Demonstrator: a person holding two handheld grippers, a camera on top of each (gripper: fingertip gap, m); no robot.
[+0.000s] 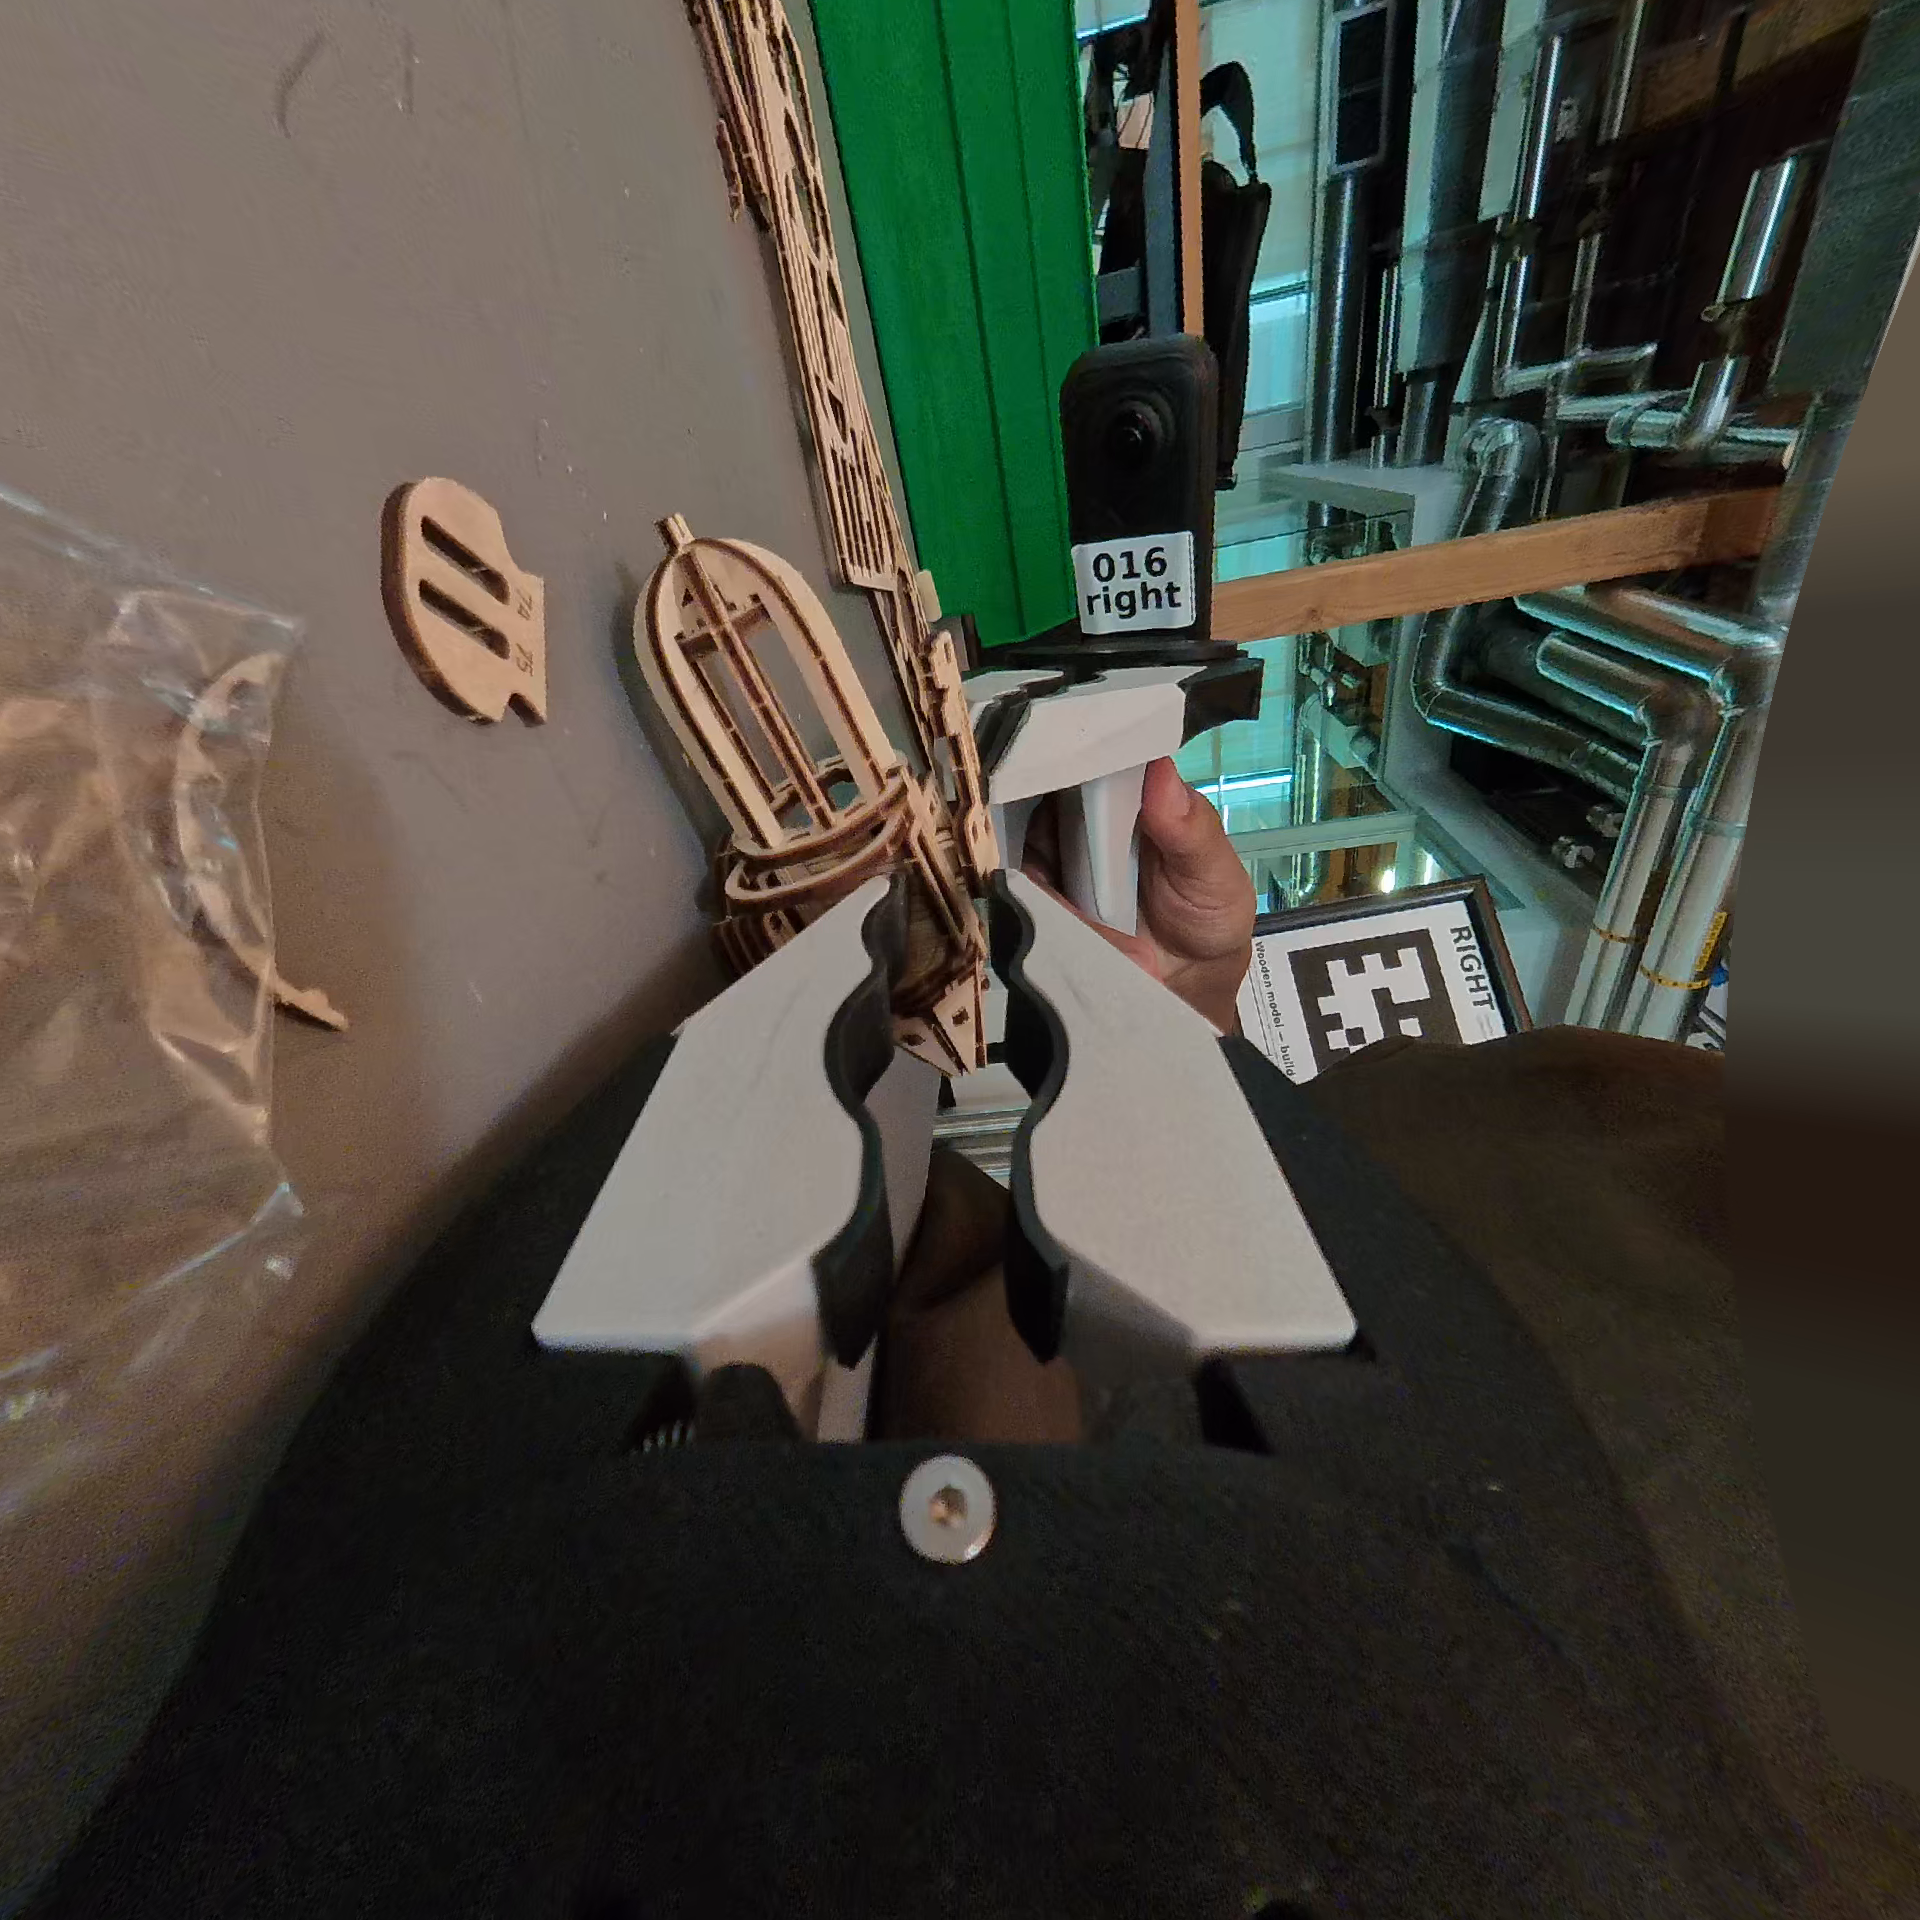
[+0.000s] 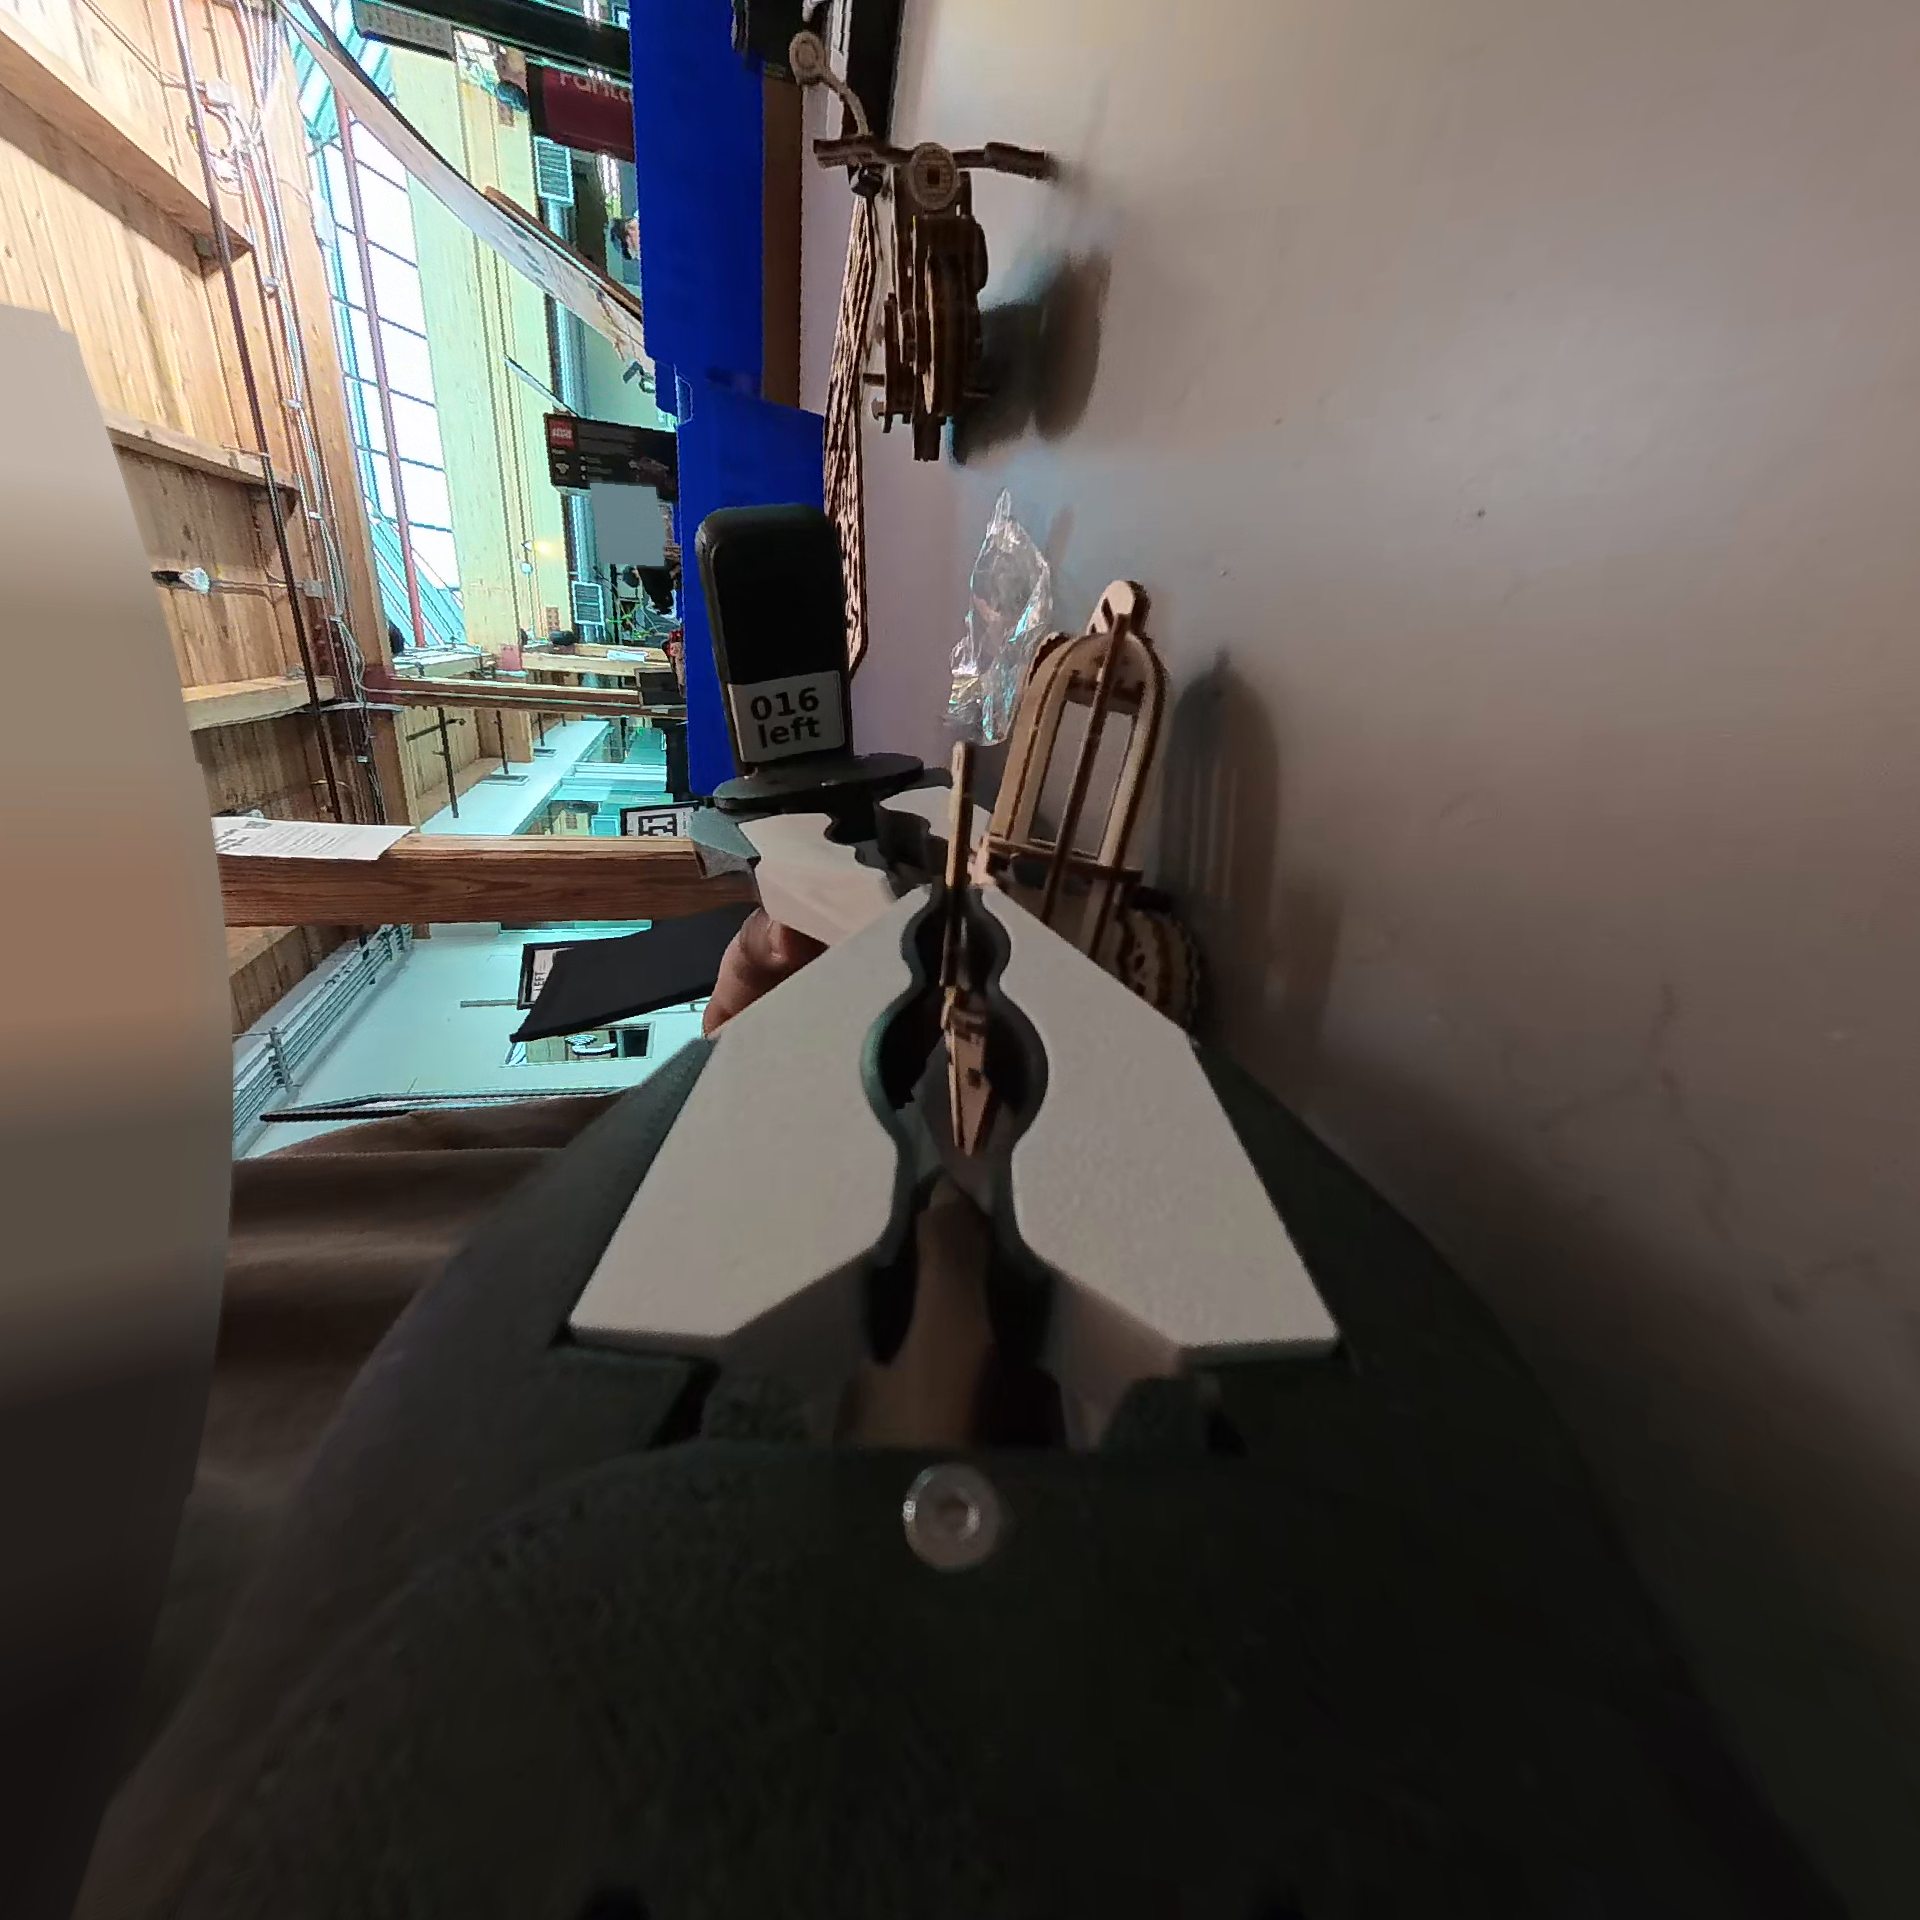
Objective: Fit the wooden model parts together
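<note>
1. Left gripper (image 1: 940, 909): fingers pinch the pointed end of a flat wooden strip (image 1: 940, 987); both views are rolled sideways, so the grey table (image 1: 312, 312) reads as a wall.
2. Right gripper (image 2: 951, 904): fingers pinched on the same strip (image 2: 961, 1060), seen edge-on. The grippers face each other, tips nearly touching.
3. A hand (image 1: 1184, 883) grips the right gripper's white handle.
4. White stickers with writing on both gripper cameras (image 1: 1132, 582) (image 2: 787, 719).
5. Arched wooden frame (image 1: 748, 675) stands on the table just behind the strip.
6. Slotted wooden disc (image 1: 462, 597) lies farther left.
7. Clear plastic bag (image 1: 135, 883) holds loose wooden pieces.
8. Wooden motorbike model (image 2: 925, 281) at the far end.
</note>
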